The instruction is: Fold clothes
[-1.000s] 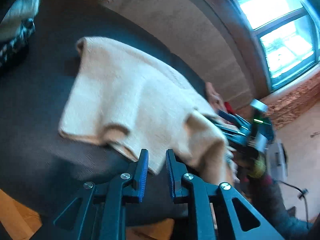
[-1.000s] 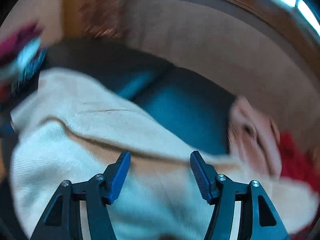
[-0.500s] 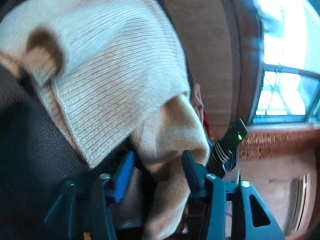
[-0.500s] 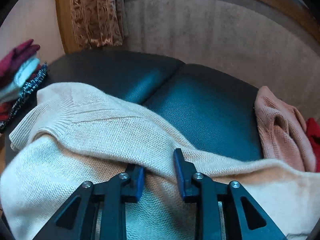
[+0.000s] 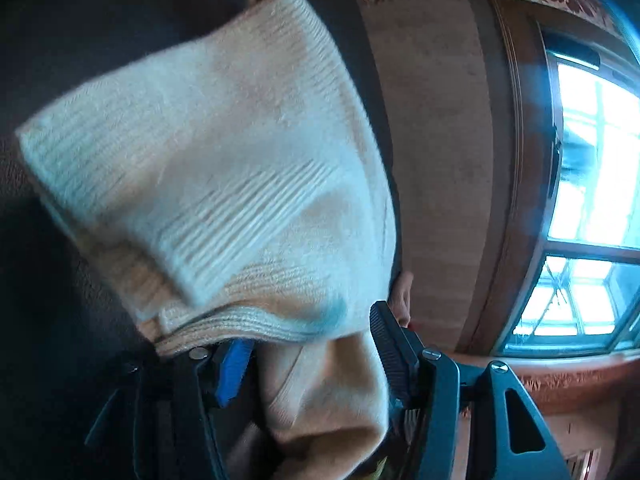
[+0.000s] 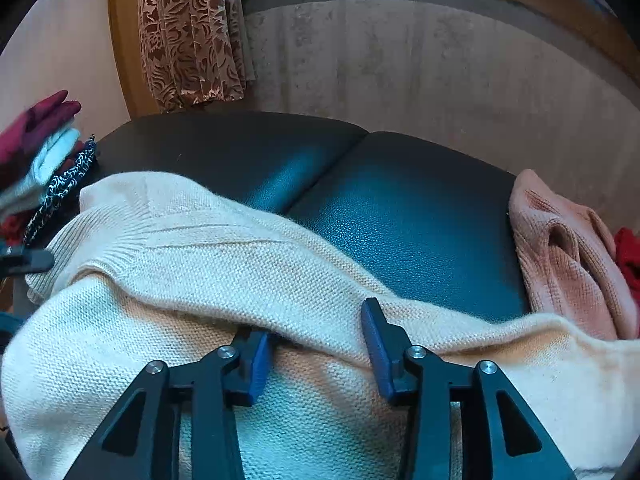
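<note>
A cream knit sweater (image 5: 224, 168) lies folded over itself on a black leather couch (image 6: 400, 220). In the left wrist view my left gripper (image 5: 308, 332) is close against its near edge. The jaws are opening and stand wide, with a hanging bunch of the knit between them; the ribbed hem covers the left fingertip. In the right wrist view the sweater (image 6: 200, 264) fills the foreground. My right gripper (image 6: 316, 326) straddles a raised fold of it. Its jaws are opening, the left finger is tucked under the fold, and the pads do not squeeze it.
A pink knit garment (image 6: 560, 264) and something red (image 6: 628, 256) lie at the couch's right end. A stack of folded clothes (image 6: 44, 160) sits at the left end. A patterned curtain (image 6: 188, 32) and a wall stand behind the couch, and a bright window (image 5: 592, 160) is to the right.
My left gripper rolled and came in close to the sweater, and its jaws widened around the fabric. The right jaws narrowed onto the fold, then spread again.
</note>
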A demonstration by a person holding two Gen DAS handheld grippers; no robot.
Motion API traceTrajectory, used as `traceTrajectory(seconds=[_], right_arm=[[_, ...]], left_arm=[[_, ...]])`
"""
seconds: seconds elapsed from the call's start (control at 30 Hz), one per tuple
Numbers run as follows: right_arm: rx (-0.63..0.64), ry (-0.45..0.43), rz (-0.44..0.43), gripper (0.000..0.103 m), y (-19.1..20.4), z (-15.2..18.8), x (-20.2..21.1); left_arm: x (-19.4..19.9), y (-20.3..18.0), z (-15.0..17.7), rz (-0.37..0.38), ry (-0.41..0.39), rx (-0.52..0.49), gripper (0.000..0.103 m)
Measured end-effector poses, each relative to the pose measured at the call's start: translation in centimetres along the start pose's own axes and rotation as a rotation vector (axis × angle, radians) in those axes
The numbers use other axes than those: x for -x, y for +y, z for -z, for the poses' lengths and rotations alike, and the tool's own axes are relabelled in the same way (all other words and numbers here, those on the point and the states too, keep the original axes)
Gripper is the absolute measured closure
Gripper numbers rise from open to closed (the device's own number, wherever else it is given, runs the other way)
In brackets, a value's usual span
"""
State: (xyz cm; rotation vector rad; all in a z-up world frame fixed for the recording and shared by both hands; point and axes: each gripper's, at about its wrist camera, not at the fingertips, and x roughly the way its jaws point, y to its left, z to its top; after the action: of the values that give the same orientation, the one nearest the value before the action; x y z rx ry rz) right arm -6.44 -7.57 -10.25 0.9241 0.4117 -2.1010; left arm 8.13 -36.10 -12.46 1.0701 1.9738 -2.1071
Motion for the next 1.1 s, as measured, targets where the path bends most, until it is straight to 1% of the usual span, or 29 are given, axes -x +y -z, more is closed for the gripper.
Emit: traceTrajectory(seconds=[0.03,0.1,0.13,0.17,0.2,0.27,0.3,0.33,0.4,0.47,0.53,0.57,0.63,0.73,0.77,0.87,0.9,0.93,1.03,1.07,1.1], right_arm=[[0.001,0.0,0.001,0.056,0.0,0.0,-0.1],[0.005,0.002,0.004,0.054,0.4,-0.9,-1.0],[0.008,0.003,0.008,0.054,0.4,-1.0,-1.1],[0.012,0.005,0.01,0.054,0.4,-1.1,-1.1],[0.013,0.007,0.011,0.054,0.4,-1.1,-1.0],[0.017,0.006,0.019,0.055,0.4,-1.1,-0.9],[0.023,0.005,0.026,0.057,0.5,-1.1,-0.8],[0.024,0.004,0.03,0.065,0.7,-1.1,-0.6],[0.018,0.0,0.025,0.075,1.2,-1.0,-0.1],[-0.009,-0.004,-0.002,0.08,1.6,-0.7,0.6],[-0.062,-0.019,-0.055,0.088,2.0,-0.3,1.8],[-0.084,-0.03,-0.082,0.089,2.4,-0.2,2.4],[-0.123,-0.056,-0.136,0.089,3.6,0.1,3.8],[-0.138,-0.09,-0.194,0.089,5.7,-0.3,5.5],[-0.132,-0.103,-0.2,0.089,6.5,-0.5,5.9],[-0.123,-0.14,-0.209,0.089,7.9,-1.2,7.3],[-0.128,-0.155,-0.211,0.089,8.0,-1.6,7.8],[-0.133,-0.17,-0.21,0.09,7.9,-1.9,8.4],[-0.139,-0.221,-0.197,0.092,7.6,-2.9,9.9],[-0.144,-0.241,-0.19,0.092,7.3,-3.4,10.5],[-0.151,-0.263,-0.18,0.093,6.7,-3.8,11.2]], left_arm=[[0.2,-0.3,-0.2,-0.012,-0.019,-0.015,0.045],[0.6,-1.0,-0.6,-0.035,-0.054,-0.045,0.051],[0.6,-1.1,-0.8,-0.04,-0.052,-0.061,0.062],[0.6,-1.3,-1.0,-0.046,-0.049,-0.075,0.079],[0.6,-1.3,-1.1,-0.061,-0.041,-0.079,0.084],[1.3,-0.9,-1.4,-0.045,-0.044,-0.065,0.089],[2.0,-1.1,-1.3,-0.041,-0.054,-0.085,0.09],[2.6,-1.3,-1.2,-0.037,-0.064,-0.107,0.09],[4.3,-2.6,-0.6,-0.028,-0.098,-0.196,0.091],[6.1,-4.4,0.2,-0.019,-0.137,-0.294,0.091],[7.7,-6.4,0.6,0.014,-0.191,-0.381,0.094],[9.7,-7.3,0.9,0.034,-0.21,-0.41,0.094],[13.3,-8.7,1.0,0.061,-0.284,-0.473,0.095],[14.5,-10.3,1.3,0.076,-0.353,-0.515,0.096],[14.9,-11.0,1.1,0.077,-0.372,-0.517,0.096],[13.4,-12.0,2.3,0.095,-0.412,-0.524,0.098],[12.9,-12.6,2.5,0.1,-0.432,-0.533,0.098],[13.4,-12.3,2.5,0.112,-0.442,-0.544,0.098],[11.6,-14.7,1.4,0.132,-0.459,-0.587,0.098],[10.6,-15.7,0.4,0.14,-0.455,-0.601,0.098],[9.9,-16.4,0.9,0.151,-0.451,-0.625,0.098]])
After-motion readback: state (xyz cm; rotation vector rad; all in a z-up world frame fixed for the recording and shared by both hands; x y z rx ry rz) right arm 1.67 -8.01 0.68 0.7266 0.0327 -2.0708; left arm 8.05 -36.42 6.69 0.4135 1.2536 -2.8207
